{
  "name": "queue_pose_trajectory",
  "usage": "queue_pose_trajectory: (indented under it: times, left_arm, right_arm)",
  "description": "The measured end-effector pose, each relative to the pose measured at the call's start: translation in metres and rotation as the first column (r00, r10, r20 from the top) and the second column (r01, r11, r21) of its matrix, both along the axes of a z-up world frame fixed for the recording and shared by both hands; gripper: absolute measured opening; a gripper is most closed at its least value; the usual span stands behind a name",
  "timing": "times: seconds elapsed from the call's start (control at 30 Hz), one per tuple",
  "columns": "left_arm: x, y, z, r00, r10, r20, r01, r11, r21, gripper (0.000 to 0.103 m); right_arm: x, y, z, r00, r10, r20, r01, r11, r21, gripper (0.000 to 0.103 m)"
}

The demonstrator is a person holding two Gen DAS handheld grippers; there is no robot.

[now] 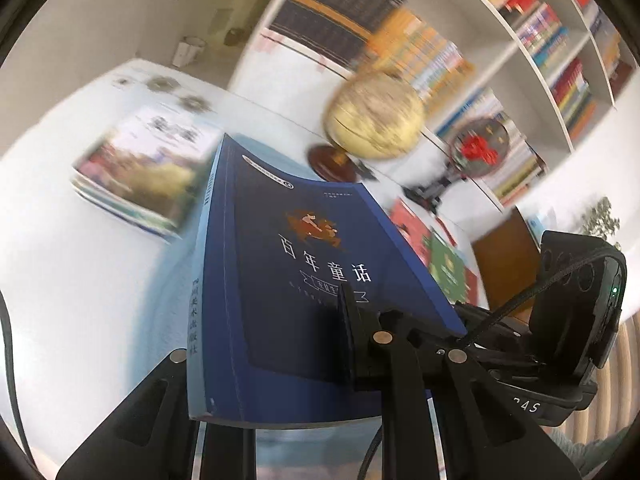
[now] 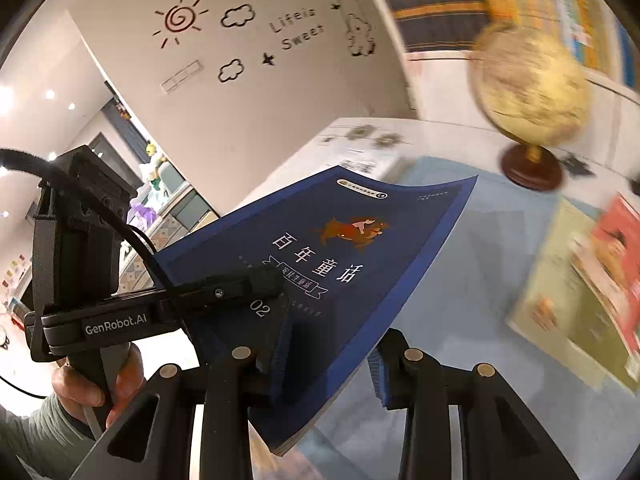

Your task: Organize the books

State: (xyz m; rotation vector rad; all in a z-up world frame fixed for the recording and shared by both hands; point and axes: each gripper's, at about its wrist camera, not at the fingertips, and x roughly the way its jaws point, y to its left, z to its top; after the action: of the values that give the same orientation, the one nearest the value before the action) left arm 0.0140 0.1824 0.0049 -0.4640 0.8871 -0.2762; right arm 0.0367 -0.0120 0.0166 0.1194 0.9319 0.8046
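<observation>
Through the left wrist camera I see my left gripper [image 1: 280, 344] clamped on a dark blue book [image 1: 304, 280] with white Chinese lettering, held tilted above the white worktop [image 1: 80, 280]. One of its fingers [image 1: 348, 320] presses on the front cover near the lower edge; the pale spine faces left. The right gripper [image 1: 472, 340] reaches in from the right and meets the book's right edge. Behind, blurred, a stack of picture books [image 1: 140, 176] lies at left, a cream globe [image 1: 376, 116] on a dark wooden base stands beyond the book, and red and green books [image 1: 436, 248] lie at right. White bookshelves [image 1: 532, 60] fill the upper right.
</observation>
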Motion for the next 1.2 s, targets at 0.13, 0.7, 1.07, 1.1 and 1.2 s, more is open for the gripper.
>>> queue_pose_trajectory:
  times: [0.13,0.7,1.07,1.1,1.2]
  left_arm:
    - [0.028,0.054,-0.003,1.0,0.0,0.017,0.0,1.0,0.022,0.016]
    - [0.186,0.157,-0.073,0.999,-0.03,-0.043,0.028,0.999,-0.037,0.016]
    - [0.201,0.173,-0.12,0.981,-0.037,-0.191,0.024,0.997,-0.07,0.03]
    - [0.199,0.174,-0.123,0.978,-0.031,-0.207,0.019,0.998,-0.06,0.031]
    - [0.196,0.18,-0.129,0.973,-0.01,-0.23,-0.005,0.998,-0.063,0.031]
  right_arm:
    - [0.028,0.062,-0.003,1.0,0.009,0.025,-0.008,1.0,-0.021,0.036]
    - [0.179,0.18,-0.058,0.994,-0.078,-0.075,0.068,0.989,-0.131,0.037]
    - [0.2,0.181,-0.11,0.977,-0.084,-0.195,0.06,0.99,-0.124,0.038]
    - [0.199,0.18,-0.116,0.974,-0.083,-0.212,0.057,0.991,-0.123,0.038]
    - [0.194,0.18,-0.123,0.97,-0.08,-0.23,0.054,0.991,-0.119,0.038]
